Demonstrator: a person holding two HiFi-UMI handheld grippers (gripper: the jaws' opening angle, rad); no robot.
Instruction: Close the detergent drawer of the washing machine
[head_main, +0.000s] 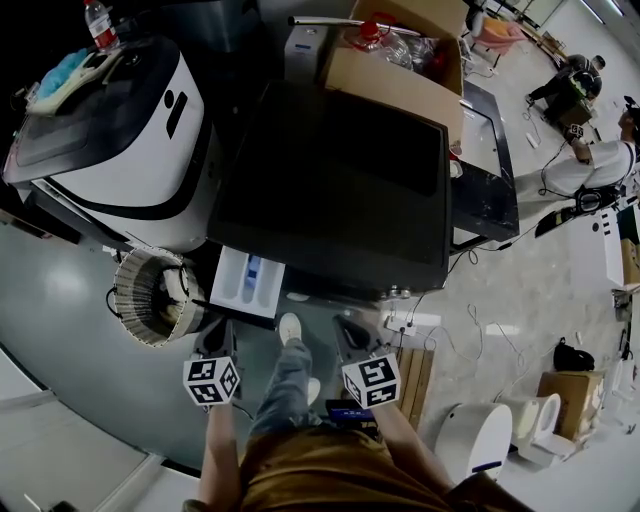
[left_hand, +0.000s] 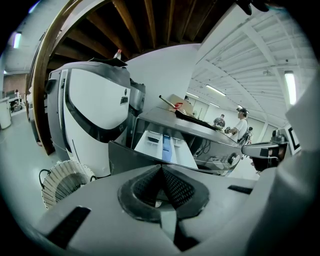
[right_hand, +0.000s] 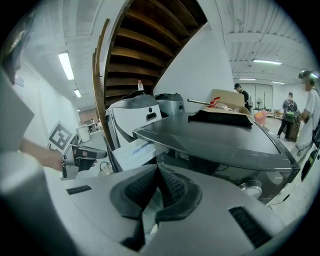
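Note:
The dark front-loading washing machine (head_main: 330, 190) stands before me. Its white detergent drawer (head_main: 248, 283), with a blue compartment, sticks out at the front left corner. My left gripper (head_main: 216, 332) hovers just below and left of the drawer front, apart from it, jaws shut on nothing. My right gripper (head_main: 350, 330) hangs before the machine's front, right of the drawer, also shut and empty. In the left gripper view the drawer (left_hand: 165, 145) lies straight ahead beyond the closed pads (left_hand: 175, 187). In the right gripper view the drawer (right_hand: 134, 151) is ahead to the left, past the closed pads (right_hand: 172, 187).
A white top-loading washer (head_main: 120, 130) stands to the left, with a ribbed round coil (head_main: 150, 295) on the floor by its corner. A cardboard box (head_main: 400, 55) rests on the dark machine. A power strip (head_main: 412, 322) and cables lie right of my feet. People stand far right.

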